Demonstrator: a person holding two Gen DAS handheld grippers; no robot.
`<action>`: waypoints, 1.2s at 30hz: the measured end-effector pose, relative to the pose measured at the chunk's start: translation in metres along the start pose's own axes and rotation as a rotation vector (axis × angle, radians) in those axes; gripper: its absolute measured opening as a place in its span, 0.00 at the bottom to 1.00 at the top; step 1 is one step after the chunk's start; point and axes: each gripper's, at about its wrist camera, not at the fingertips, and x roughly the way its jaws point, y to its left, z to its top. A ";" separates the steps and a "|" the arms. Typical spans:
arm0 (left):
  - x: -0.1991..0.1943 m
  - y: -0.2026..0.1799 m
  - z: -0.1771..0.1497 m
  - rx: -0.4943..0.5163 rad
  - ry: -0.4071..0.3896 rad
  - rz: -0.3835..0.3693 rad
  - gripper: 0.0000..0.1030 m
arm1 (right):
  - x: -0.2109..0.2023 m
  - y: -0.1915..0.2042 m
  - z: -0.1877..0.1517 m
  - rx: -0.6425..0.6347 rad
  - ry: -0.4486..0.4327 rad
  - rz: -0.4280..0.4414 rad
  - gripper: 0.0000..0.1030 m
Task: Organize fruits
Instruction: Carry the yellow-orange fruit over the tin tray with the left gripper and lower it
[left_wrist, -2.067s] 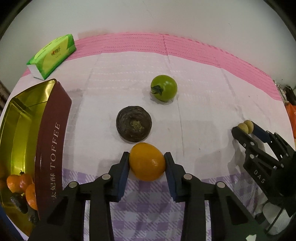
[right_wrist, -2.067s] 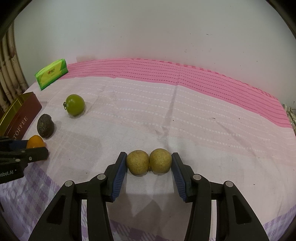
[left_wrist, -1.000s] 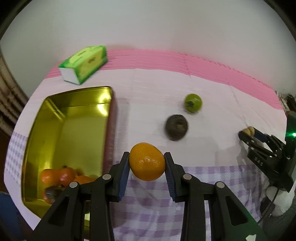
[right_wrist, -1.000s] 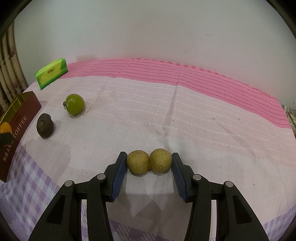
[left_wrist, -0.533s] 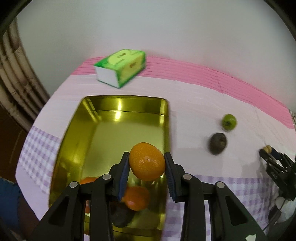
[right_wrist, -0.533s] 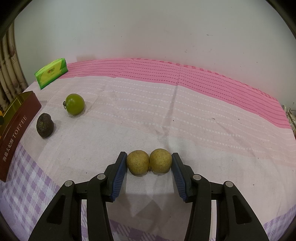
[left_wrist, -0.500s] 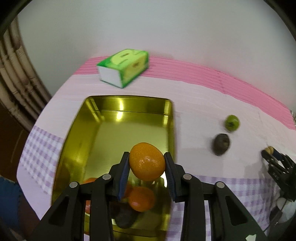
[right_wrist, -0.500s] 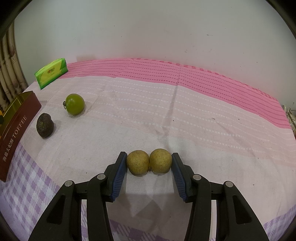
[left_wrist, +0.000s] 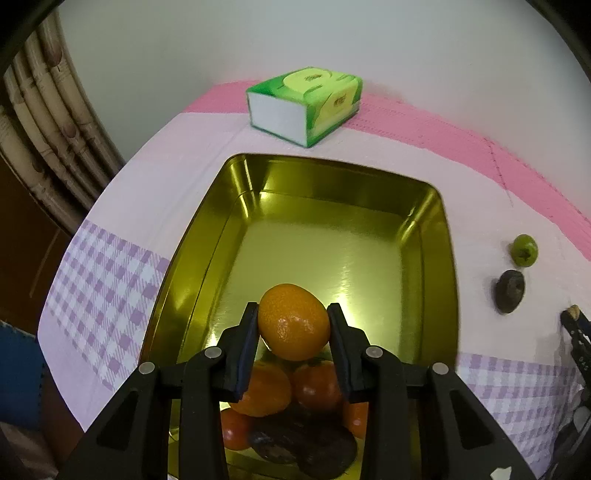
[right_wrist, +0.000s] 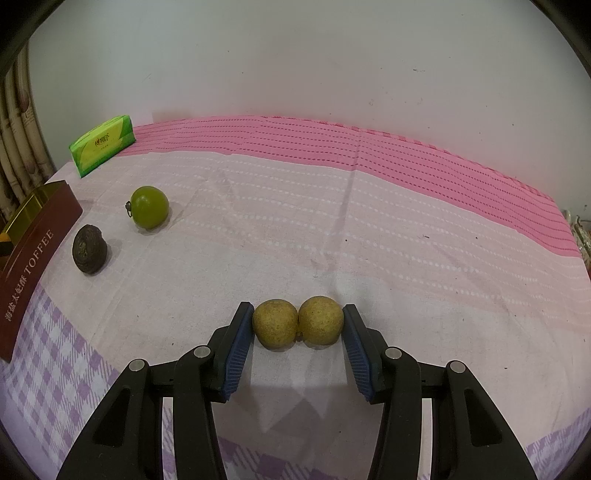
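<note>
Orange fruit (left_wrist: 293, 321) is clamped between the narrowed jaws of the left gripper (left_wrist: 292, 334), poised above the gold tin (left_wrist: 439, 236), whose 6 o'clock end already collects oranges, likely for release there. Right gripper (right_wrist: 297, 326) brackets two tan fruits (right_wrist: 297, 325) on the cloth at 6 o'clock, pads touching both for a paired pickup; green fruit (right_wrist: 149, 206) and dark fruit (right_wrist: 89, 249) wait at 10 o'clock.

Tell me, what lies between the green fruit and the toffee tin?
The dark brown fruit lies between the green fruit and the toffee tin, as the right wrist view shows.
</note>
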 end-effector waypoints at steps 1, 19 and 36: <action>0.002 0.001 -0.001 0.001 0.003 0.003 0.32 | 0.000 0.000 0.000 0.000 0.000 0.000 0.48; 0.025 0.009 -0.007 -0.005 0.046 0.025 0.32 | 0.000 0.000 0.000 -0.001 0.000 0.000 0.48; 0.024 0.008 -0.007 0.006 0.046 0.044 0.41 | -0.001 0.000 0.001 -0.002 0.001 0.001 0.48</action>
